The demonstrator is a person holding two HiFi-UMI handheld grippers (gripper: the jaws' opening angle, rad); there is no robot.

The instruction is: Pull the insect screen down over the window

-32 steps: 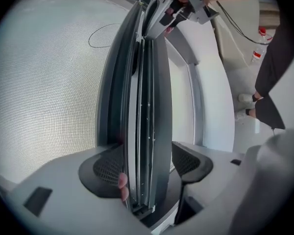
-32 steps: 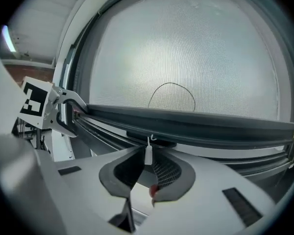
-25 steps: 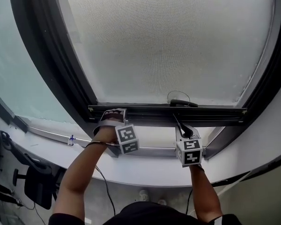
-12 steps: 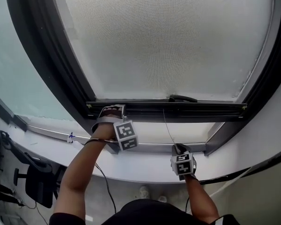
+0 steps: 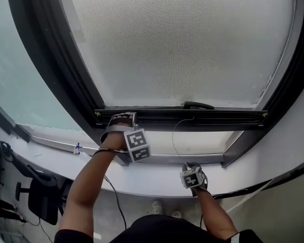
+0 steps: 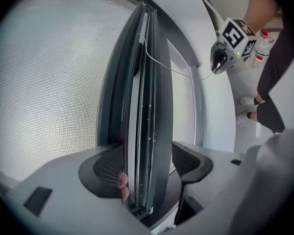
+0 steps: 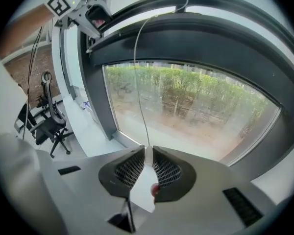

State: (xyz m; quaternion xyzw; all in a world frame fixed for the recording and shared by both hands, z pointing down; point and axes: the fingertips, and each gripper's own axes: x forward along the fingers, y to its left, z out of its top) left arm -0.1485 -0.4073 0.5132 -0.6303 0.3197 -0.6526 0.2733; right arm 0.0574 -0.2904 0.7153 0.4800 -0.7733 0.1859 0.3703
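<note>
The grey mesh insect screen [image 5: 182,44] covers most of the window, and its dark bottom bar [image 5: 218,118] hangs a little above the sill. My left gripper [image 5: 122,121] is shut on the bar's left end; in the left gripper view the bar [image 6: 152,106] runs between its pads [image 6: 108,168]. My right gripper [image 5: 189,166] is lower, at the sill's front edge. It is shut on the white tab [image 7: 146,185] of the thin pull cord [image 7: 137,72], which curves slack up to the bar [image 7: 196,33].
A black handle [image 5: 197,105] sits on the bar's top. The white sill [image 5: 142,184] curves below the dark window frame [image 5: 50,59]. An office chair [image 5: 38,199] stands on the floor at the left. A water bottle [image 6: 263,45] stands on the floor.
My right gripper has dropped from just under the bar to the sill's front edge with the cord's tab. The cord now hangs in a slack curve. The left gripper has stayed on the bar.
</note>
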